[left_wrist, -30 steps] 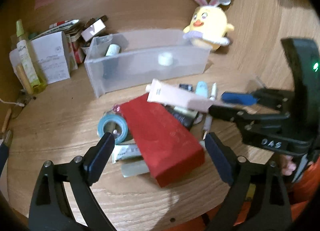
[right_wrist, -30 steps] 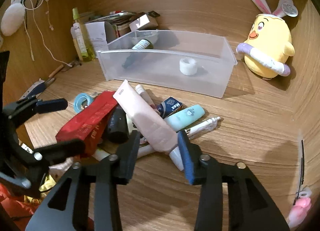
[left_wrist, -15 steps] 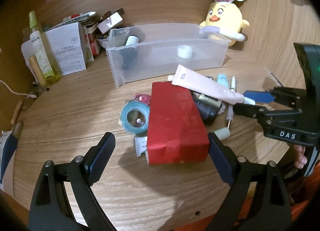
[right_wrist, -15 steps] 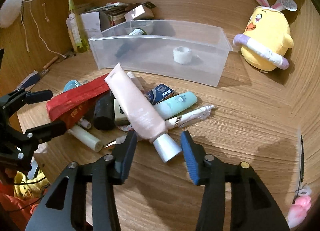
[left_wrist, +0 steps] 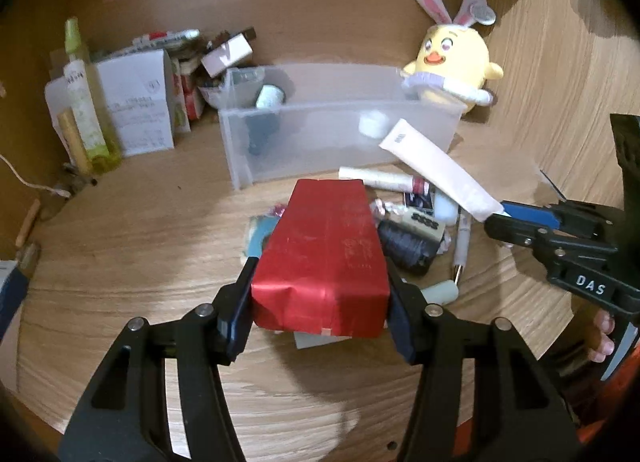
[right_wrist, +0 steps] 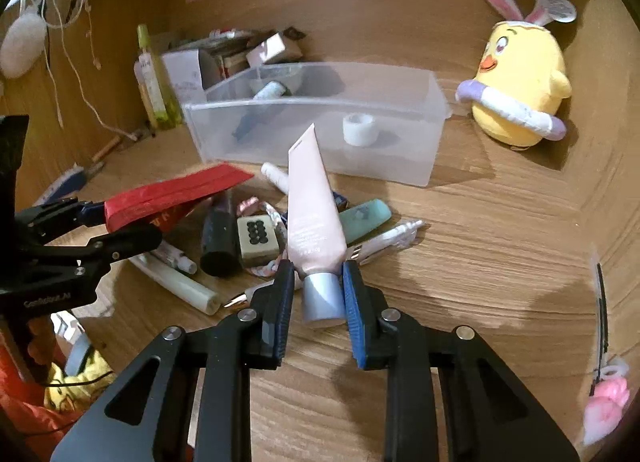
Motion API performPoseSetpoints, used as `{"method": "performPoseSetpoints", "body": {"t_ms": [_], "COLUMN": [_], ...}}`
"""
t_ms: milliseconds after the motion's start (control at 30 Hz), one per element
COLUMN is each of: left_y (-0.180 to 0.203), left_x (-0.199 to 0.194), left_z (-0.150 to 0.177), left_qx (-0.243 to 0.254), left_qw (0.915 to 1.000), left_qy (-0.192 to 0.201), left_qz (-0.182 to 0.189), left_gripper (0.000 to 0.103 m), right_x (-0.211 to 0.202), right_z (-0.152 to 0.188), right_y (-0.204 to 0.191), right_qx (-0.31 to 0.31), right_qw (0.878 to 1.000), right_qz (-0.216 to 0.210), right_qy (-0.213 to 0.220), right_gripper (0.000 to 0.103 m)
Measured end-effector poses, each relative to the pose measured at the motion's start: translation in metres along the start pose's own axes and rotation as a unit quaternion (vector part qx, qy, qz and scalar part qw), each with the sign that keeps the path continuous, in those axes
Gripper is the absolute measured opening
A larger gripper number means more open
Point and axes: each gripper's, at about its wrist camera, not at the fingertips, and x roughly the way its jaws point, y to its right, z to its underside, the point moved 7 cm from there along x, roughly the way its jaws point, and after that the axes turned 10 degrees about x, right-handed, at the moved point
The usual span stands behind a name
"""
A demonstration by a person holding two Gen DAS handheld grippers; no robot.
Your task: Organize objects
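Left gripper (left_wrist: 320, 302) clamped on red box (left_wrist: 324, 258), right gripper (right_wrist: 316, 298) clamped on pink tube (right_wrist: 310, 206) by its cap, both just before clear bin (right_wrist: 434, 134), above clutter pile

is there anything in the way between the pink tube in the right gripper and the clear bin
Nothing visible blocks it. The right gripper holds the pink tube by its cap end, tip pointing at the clear bin. Only the bin's front wall lies ahead; the tube must clear it.
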Motion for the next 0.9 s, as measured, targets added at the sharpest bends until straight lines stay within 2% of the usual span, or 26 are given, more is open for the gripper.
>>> {"method": "performPoseSetpoints", "body": {"t_ms": [267, 467, 600, 733, 900], "left_y": [-0.004, -0.008, -0.016, -0.025, -0.036], "left_x": [-0.03, -0.049, -0.05, -0.038, -0.01], "left_z": [-0.02, -0.052, -0.077, -0.1, -0.124], "left_qx": [0.0, 0.001, 0.004, 0.005, -0.004], "left_qw": [0.999, 0.996, 0.9935, 0.9933, 0.9952], "left_qy": [0.044, 0.09, 0.113, 0.114, 0.098], "left_qz": [0.002, 0.004, -0.013, -0.014, -0.003], "left_gripper": [0.057, 0.057, 0.057, 0.057, 0.057], "right_x": [-0.038, -0.054, -0.05, -0.038, -0.012], "right_z": [-0.018, -0.047, -0.074, -0.098, -0.128], "right_y": [-0.006, -0.006, -0.004, -0.001, 0.006], "right_qx": [0.003, 0.01, 0.017, 0.02, 0.023], "right_qw": [0.999, 0.996, 0.994, 0.994, 0.995], "right_qz": [-0.014, -0.013, -0.004, -0.004, 0.006], "right_qy": [0.049, 0.089, 0.107, 0.11, 0.102], "right_gripper": [0.022, 0.022, 0.022, 0.022, 0.022]}}
